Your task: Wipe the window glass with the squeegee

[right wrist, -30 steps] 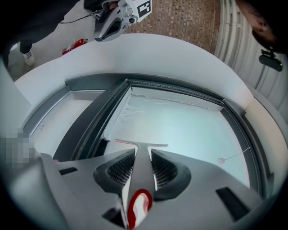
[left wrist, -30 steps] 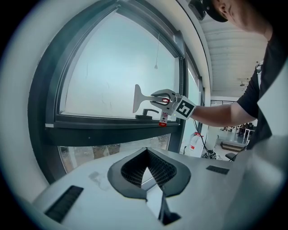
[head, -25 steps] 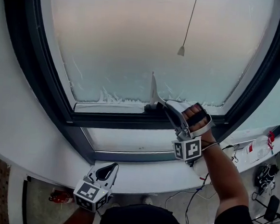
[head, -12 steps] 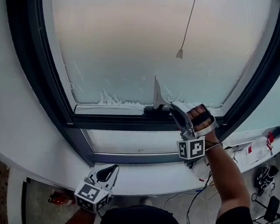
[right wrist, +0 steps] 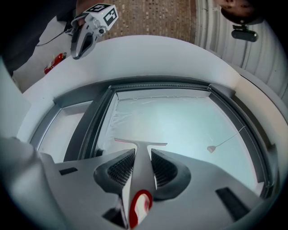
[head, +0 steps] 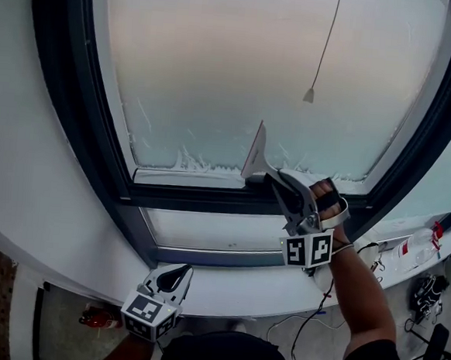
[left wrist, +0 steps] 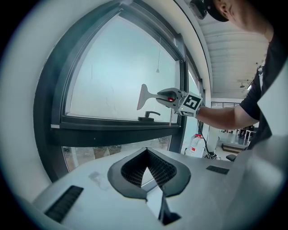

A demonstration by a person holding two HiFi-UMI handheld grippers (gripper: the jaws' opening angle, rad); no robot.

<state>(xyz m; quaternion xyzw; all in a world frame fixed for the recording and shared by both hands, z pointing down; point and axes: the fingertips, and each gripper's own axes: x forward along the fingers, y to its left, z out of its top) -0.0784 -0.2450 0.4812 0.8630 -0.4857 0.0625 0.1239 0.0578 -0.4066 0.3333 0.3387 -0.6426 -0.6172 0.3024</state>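
Observation:
A grey squeegee (head: 253,153) with a red mark on its handle stands against the lower part of the frosted window glass (head: 242,68), just above the bottom frame. My right gripper (head: 276,179) is shut on the handle, and the blade (right wrist: 139,143) points at the pane. Whether the blade touches the glass I cannot tell. White foamy streaks (head: 188,163) run along the bottom edge of the glass. My left gripper (head: 175,271) hangs low in front of the white sill (head: 225,284), shut and holding nothing. The left gripper view shows the squeegee (left wrist: 143,96) from the side.
A pull cord with a small weight (head: 310,95) hangs in front of the glass, right of the squeegee. A dark window handle (left wrist: 148,117) sits on the lower frame. A white bottle (head: 411,246) and cables lie at the right. A red object (head: 90,316) is on the floor.
The squeegee and right gripper stay near the bottom edge of the glass, and the blade has leaned a little to the right. The left gripper has not moved.

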